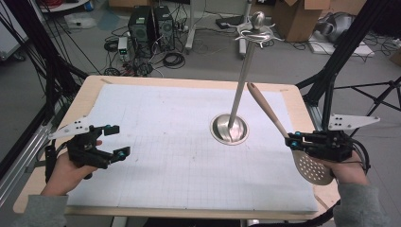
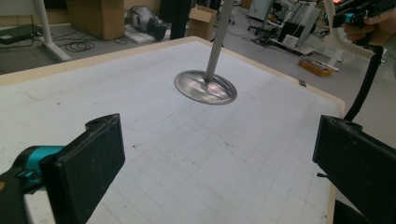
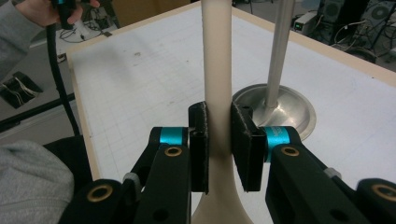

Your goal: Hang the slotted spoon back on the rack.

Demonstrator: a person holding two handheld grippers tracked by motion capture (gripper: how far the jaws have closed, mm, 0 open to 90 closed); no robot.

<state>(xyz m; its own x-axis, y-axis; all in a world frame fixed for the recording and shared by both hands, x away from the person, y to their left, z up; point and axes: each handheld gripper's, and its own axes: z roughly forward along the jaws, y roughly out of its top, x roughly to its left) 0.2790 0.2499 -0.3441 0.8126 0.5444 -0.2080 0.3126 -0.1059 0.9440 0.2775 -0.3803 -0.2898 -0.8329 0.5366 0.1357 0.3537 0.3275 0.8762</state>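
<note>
1. My right tongs (image 1: pixel 294 140) are clamped on the handle of the beige slotted spoon with the perforated round head (image 1: pixel 313 166); the right gripper view shows both pads pressing the handle (image 3: pixel 217 93).
2. The spoon is off the desk (image 1: pixel 90 97), near its right edge, handle slanting up towards the tall steel utensil stand with the round base (image 1: pixel 230 128).
3. My left tongs (image 1: pixel 117 141) stand wide open and hold nothing, over the white grid mat (image 1: pixel 170 156) at the left.
</note>
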